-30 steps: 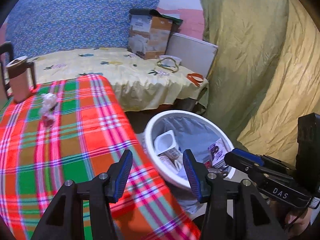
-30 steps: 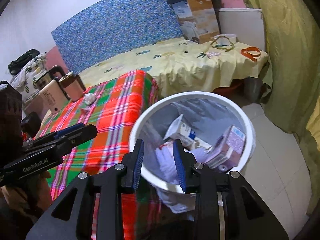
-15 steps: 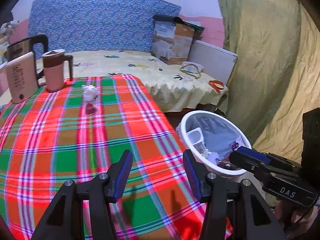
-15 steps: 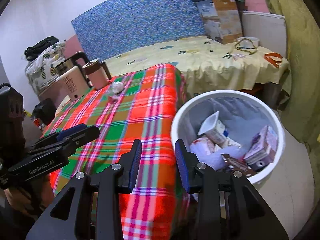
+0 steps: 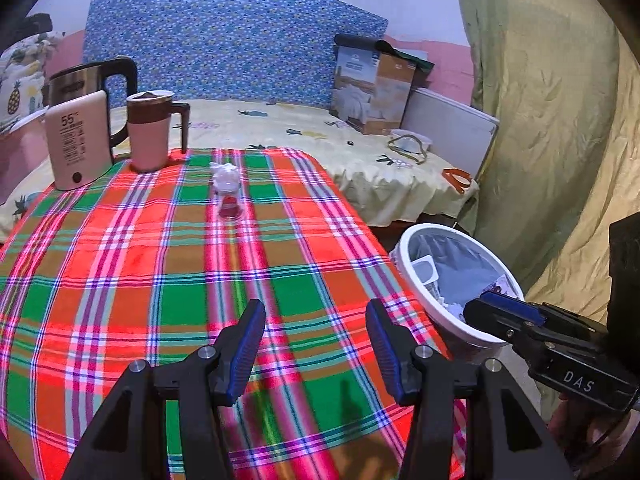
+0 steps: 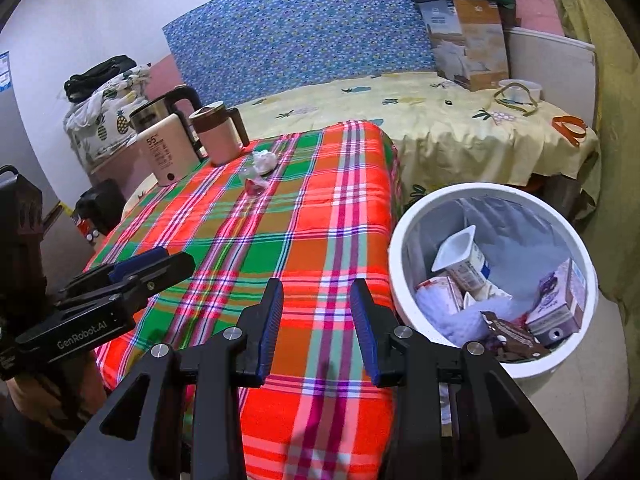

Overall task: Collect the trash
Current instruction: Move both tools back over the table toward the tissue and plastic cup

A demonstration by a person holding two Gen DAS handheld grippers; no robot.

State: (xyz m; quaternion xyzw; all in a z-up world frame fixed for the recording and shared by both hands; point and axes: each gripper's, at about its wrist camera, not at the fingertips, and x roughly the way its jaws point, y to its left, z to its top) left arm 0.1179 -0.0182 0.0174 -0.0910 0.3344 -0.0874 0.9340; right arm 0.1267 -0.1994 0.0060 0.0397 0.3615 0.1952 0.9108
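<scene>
1. Left wrist view: left gripper (image 5: 316, 346) has its blue-padded jaws spread wide with nothing between them, hovering over the near part of the plaid tablecloth (image 5: 120, 264).
2. Same view: straight ahead of the jaws, well apart and toward the far end of the cloth, lie a crumpled white tissue (image 5: 225, 175) and, just nearer, a small clear wrapper with red in it (image 5: 229, 209) (the two look to be touching, hard to confirm).
3. Ahead-left of the tongs: pink kettle marked 55 (image 5: 78, 142), a steel kettle (image 5: 80, 80) behind it, and a pink mug with dark handle (image 5: 151, 130) beside it.
4. Right of the tongs, below the table edge: white trash bin (image 5: 408, 246) with litter inside. The right gripper's body overlaps its near rim in this view.
5. Right wrist view: right gripper (image 6: 317, 322) is also parted, gap narrower than the left's, gripping nothing, above the cloth's near right corner.
6. Same view: tissue (image 6: 265, 160) and wrapper (image 6: 253, 185) sit far ahead-left of the jaws, near the mug (image 6: 218, 136) and kettle (image 6: 165, 151).
7. Bin (image 6: 400, 236) is just right of the jaws, holding a yogurt cup (image 6: 460, 256), cartons and a brown wrapper (lined with a grey bag).
8. Left gripper (image 6: 132, 270) shows at the left edge, over the cloth.
</scene>
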